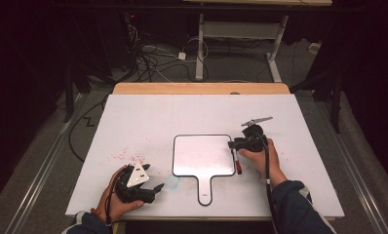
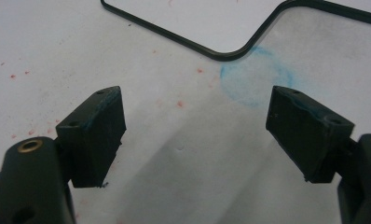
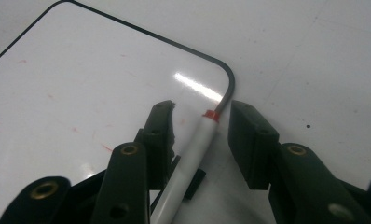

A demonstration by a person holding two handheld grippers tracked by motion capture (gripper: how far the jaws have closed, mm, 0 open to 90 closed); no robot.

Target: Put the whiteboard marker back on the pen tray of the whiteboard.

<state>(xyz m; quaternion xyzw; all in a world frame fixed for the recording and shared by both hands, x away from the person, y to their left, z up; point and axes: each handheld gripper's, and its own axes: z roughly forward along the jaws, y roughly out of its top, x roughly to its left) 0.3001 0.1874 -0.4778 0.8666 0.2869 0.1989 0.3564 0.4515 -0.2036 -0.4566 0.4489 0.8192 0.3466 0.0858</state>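
While the red-capped marker (image 3: 193, 154) lies on the paddle-shaped whiteboard's (image 1: 202, 155) right edge, between the right hand-held gripper's (image 3: 200, 121) released jaws, it could roll off. Left hand-held gripper (image 2: 197, 130) rests open on the counter (image 1: 148, 117).

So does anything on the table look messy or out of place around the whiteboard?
Yes. A smudged blue ring stains the table beside the whiteboard near its handle, and red specks are scattered left of it. The red marker lies along the board's right edge.
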